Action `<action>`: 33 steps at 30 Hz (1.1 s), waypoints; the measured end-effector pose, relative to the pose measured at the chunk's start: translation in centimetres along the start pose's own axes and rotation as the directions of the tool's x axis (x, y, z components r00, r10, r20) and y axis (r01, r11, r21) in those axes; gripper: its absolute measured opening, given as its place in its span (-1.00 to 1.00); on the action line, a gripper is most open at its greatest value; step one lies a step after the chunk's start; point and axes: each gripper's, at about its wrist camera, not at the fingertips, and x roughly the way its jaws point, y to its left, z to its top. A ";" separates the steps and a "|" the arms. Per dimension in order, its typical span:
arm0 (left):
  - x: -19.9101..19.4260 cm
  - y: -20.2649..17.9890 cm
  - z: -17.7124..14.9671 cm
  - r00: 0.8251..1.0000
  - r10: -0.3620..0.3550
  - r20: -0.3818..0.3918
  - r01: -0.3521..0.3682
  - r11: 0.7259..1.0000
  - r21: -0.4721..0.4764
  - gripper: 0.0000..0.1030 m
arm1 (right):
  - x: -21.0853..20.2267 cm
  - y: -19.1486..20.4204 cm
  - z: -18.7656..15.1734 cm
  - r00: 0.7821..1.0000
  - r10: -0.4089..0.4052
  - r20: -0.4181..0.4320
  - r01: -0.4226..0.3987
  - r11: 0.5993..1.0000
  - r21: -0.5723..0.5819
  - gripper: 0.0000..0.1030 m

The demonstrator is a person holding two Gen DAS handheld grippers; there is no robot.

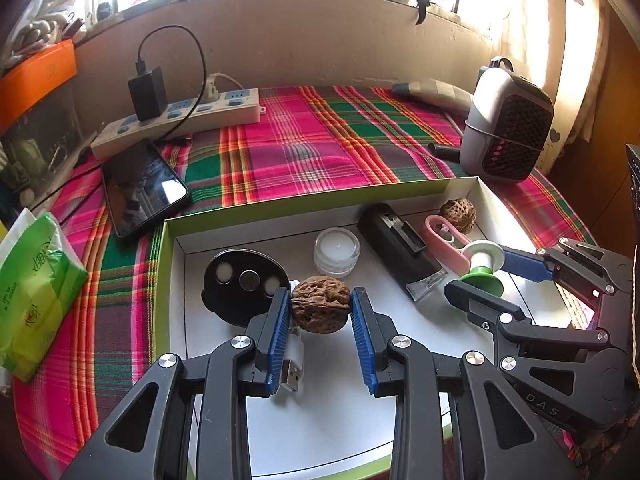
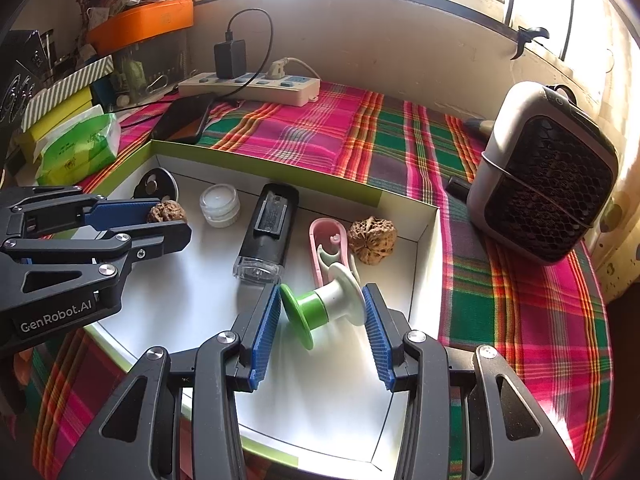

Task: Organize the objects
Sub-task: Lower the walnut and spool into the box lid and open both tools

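Observation:
A white box with a green rim lies on the plaid cloth. My left gripper is shut on a brown walnut just above the box floor, over a white USB plug. To its right, my right gripper is shut on a green and white spool, tilted on its side. Each gripper shows in the other view: the left gripper with its walnut, the right gripper with the spool. A second walnut lies in the box's far right corner.
Also in the box are a black oval dish, a small clear jar, a black rectangular device and a pink clip. Outside it are a phone, a power strip, a green tissue pack and a grey fan heater.

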 end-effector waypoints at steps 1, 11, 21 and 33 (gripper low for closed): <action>0.0 0.0 0.0 1.000 0.003 0.001 -0.003 1.000 0.001 -0.44 | 0.0 0.0 0.0 1.000 0.001 0.000 -0.001 1.000 0.000 -0.16; 0.6 0.0 -0.1 1.000 0.014 -0.024 -0.014 1.000 -0.001 -0.43 | 0.0 0.1 0.0 1.000 0.004 0.001 -0.004 1.000 0.002 -0.16; 0.7 0.1 -0.2 0.999 0.019 -0.031 -0.019 1.000 -0.004 -0.39 | 0.1 0.1 0.0 1.000 0.003 0.001 -0.003 1.000 0.002 -0.15; 0.2 0.1 -0.2 1.000 0.003 -0.027 -0.003 1.000 -0.012 -0.37 | 0.0 -0.2 0.1 1.000 0.012 0.008 -0.013 0.999 0.030 -0.14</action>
